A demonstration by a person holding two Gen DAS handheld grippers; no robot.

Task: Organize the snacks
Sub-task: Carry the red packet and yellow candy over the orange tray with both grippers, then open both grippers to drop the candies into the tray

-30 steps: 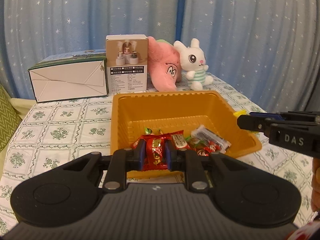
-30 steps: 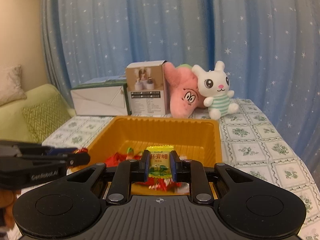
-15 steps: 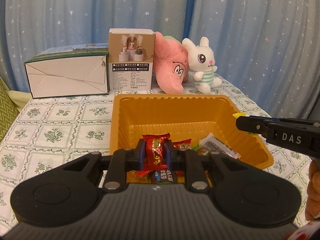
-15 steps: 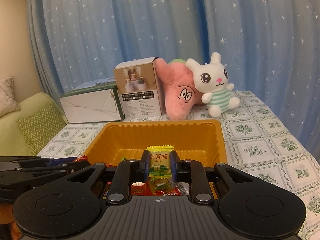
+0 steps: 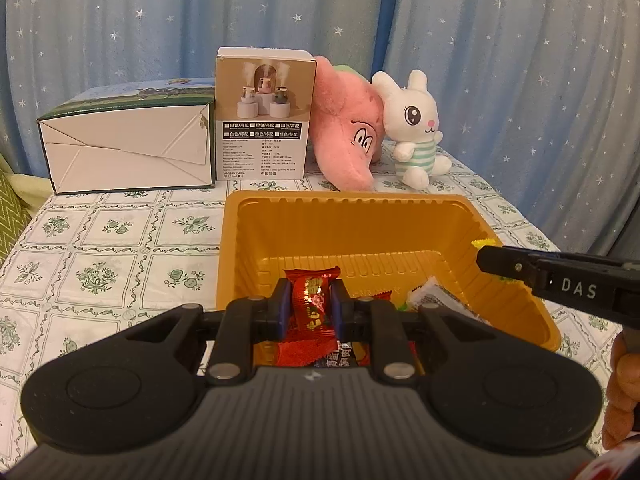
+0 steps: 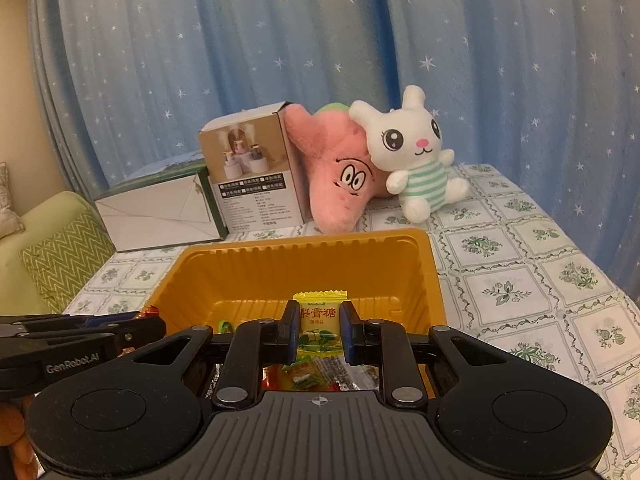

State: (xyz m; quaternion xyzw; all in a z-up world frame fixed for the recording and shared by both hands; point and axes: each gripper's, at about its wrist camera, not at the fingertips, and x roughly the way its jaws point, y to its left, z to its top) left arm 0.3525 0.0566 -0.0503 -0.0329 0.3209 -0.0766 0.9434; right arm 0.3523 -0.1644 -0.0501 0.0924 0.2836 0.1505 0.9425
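Observation:
An orange plastic tray [image 5: 360,216] [image 6: 304,264] sits on the patterned tablecloth with several wrapped snacks at its near end. My left gripper [image 5: 309,298] is shut on a red candy packet [image 5: 312,300] held over the tray's near part. My right gripper [image 6: 320,324] is shut on a yellow and green candy packet [image 6: 320,320], also above the tray. In the left wrist view the right gripper [image 5: 490,258] reaches in from the right with a yellow wrapper corner at its tip. In the right wrist view the left gripper [image 6: 158,322] comes in from the left.
Behind the tray stand a white flat box [image 5: 128,148], an upright product box [image 5: 264,120], a pink plush [image 5: 344,136] and a white bunny plush [image 5: 416,128]. Blue starred curtains hang behind. A green sofa cushion [image 6: 60,256] lies left of the table.
Both grippers have moved forward over the tray with their packets still held, so the tray and the boxes behind it look nearer and the loose snacks have slid under the grippers.

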